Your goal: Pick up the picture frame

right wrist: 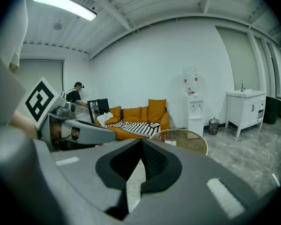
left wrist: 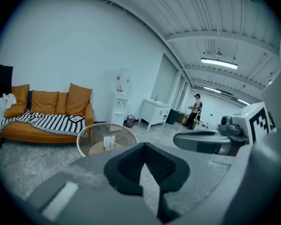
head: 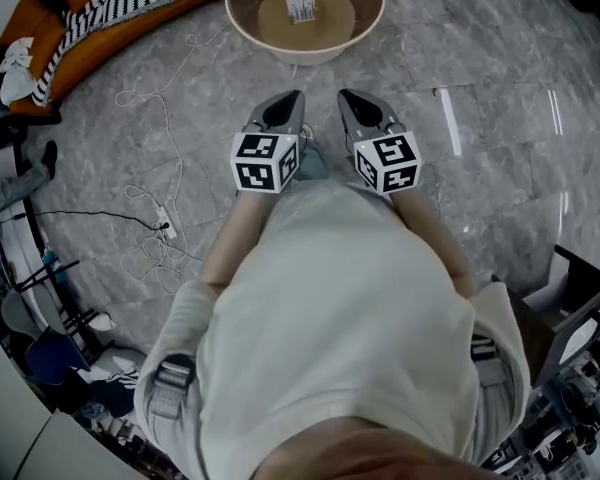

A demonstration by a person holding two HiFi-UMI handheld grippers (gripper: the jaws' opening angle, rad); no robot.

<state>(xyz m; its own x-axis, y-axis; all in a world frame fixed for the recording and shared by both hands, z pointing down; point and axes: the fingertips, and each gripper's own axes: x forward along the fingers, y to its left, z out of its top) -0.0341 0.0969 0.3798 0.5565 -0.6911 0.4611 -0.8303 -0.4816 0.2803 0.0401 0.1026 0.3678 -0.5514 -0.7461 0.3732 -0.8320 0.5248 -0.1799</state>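
Grey marble floor (head: 500, 88) fills my head view, with loose cables (head: 160, 230) at left and the round glass worktop (head: 378, 20) cut off at the top edge. Both tools sit side by side ahead of my torso. I see the left tool (head: 292, 98) clenched with nothing in it, and the right tool (head: 346, 96) clenched and empty too. In the left gripper view I find the frame (left wrist: 76, 119) resting on the striped blanket (left wrist: 37, 122) on the orange sofa (left wrist: 47, 102), beyond the worktop and well apart from both tools. It is too small for me to make out its picture. In the head view the sofa is cropped and I cannot pick the frame out.
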